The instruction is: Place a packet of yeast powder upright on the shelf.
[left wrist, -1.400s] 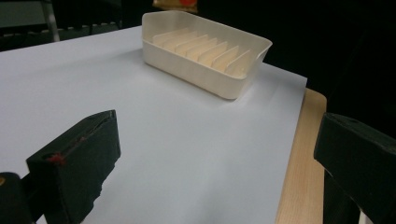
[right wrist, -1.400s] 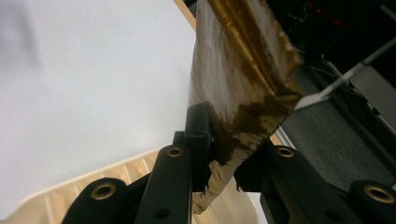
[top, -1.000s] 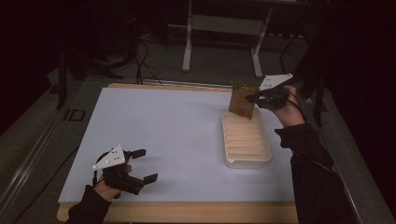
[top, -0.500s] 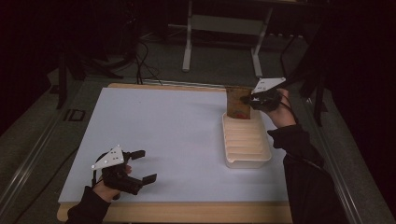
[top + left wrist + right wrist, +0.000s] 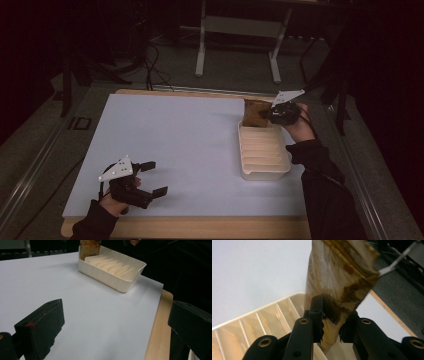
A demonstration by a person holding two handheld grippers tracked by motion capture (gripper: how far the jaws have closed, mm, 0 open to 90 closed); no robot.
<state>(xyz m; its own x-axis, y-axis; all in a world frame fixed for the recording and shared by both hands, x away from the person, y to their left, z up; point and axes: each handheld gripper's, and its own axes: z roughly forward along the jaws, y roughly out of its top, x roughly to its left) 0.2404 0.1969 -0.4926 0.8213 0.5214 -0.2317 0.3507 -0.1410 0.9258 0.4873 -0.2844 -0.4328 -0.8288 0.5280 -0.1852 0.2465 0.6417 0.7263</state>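
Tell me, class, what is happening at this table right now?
A person works with two handheld grippers. The right gripper has its jaws shut on a brown packet, held upright at the far end of a cream slotted tray on the white table. The left gripper rests open near the front edge, holding nothing.

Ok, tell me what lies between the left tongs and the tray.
Nothing: in the high view a bare stretch of white mat separates the open left tongs from the tray. The left gripper view shows the same.
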